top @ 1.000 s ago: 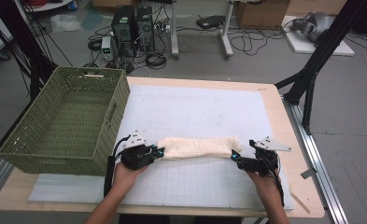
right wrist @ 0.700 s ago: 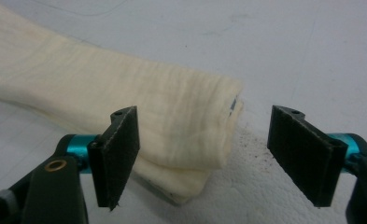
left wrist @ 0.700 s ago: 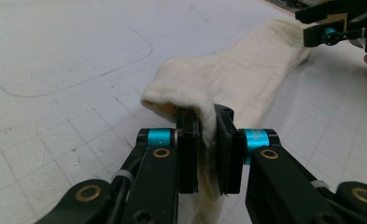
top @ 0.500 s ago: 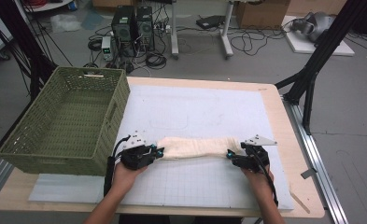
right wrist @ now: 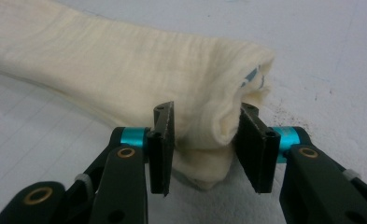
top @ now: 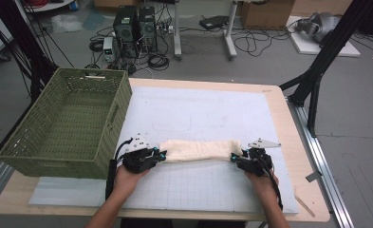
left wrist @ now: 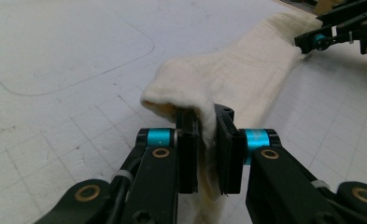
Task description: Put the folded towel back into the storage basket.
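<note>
A long cream towel [top: 198, 149] lies folded across the white gridded mat [top: 203, 109] near the front. My left gripper [top: 161, 155] is shut on its left end; in the left gripper view the cloth [left wrist: 246, 74] is pinched tight between the pads of that gripper [left wrist: 208, 140]. My right gripper [top: 235, 159] sits at the towel's right end. Its jaws have just been closing around the bunched end of the cloth [right wrist: 125, 60], which fills the gap of the gripper [right wrist: 204, 135] but looks loose, not squeezed. The right gripper [left wrist: 312, 42] also appears far off in the left gripper view.
A green woven basket [top: 113, 109] stands at the left of the table, close to my left hand. The wooden table edge [top: 312, 209] runs along the front and right. Black frame legs and cables stand on the floor beyond.
The right gripper has shifted a little left onto the towel's right end, and its jaws have narrowed around the cloth. The left gripper and the towel's left end have stayed put.
</note>
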Motion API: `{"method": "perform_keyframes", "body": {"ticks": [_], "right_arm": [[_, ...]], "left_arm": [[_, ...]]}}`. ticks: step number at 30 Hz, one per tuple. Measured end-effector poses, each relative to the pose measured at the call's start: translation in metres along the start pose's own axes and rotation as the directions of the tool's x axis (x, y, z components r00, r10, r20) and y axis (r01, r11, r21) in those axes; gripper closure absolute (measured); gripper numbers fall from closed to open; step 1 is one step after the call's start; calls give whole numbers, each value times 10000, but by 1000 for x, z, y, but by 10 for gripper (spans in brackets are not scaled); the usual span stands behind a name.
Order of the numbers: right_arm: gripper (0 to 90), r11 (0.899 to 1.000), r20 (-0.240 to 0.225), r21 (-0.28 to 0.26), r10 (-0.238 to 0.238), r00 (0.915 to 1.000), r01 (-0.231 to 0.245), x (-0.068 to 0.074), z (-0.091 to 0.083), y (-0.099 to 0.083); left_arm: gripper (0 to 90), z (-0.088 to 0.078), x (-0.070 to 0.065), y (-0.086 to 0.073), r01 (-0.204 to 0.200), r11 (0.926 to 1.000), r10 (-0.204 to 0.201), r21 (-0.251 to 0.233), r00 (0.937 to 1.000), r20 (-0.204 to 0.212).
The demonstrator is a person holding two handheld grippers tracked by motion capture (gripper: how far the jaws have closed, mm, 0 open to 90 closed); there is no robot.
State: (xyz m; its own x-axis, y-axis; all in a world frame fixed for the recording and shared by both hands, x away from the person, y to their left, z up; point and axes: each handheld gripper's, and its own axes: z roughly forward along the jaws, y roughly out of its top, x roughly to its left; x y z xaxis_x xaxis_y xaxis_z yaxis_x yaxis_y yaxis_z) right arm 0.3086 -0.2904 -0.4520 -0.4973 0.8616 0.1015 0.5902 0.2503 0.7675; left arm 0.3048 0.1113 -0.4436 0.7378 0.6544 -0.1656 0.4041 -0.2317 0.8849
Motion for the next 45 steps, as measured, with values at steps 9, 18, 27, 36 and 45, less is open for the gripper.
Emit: {"method": "perform_keyframes", "body": {"ticks": [9,18,27,36,45], "right_arm": [[790,9994,-574,61,356,9977,-353,1,0,-1],[811,9986,-754,32,526,9958,-525,-2,-1,-1],[822,9996,-639,-48,274,9976,-278,-1,-3,0],[825,9980,-549,-526,-370,9978,341,2,-10,1],[827,9793,-714,-1641,-1317,9887,1186,4,-26,7]], "left_arm": [[803,1,0,-1,-44,10000,44,43,10000,-38],[803,0,0,-1,-64,10000,65,25,10000,-52],[804,-3,-1,1,-81,9998,81,-195,10000,-14],[811,-8,-4,5,-140,9987,141,-489,9999,9],[811,-27,-8,18,-200,9926,208,-1199,9998,51]]}}
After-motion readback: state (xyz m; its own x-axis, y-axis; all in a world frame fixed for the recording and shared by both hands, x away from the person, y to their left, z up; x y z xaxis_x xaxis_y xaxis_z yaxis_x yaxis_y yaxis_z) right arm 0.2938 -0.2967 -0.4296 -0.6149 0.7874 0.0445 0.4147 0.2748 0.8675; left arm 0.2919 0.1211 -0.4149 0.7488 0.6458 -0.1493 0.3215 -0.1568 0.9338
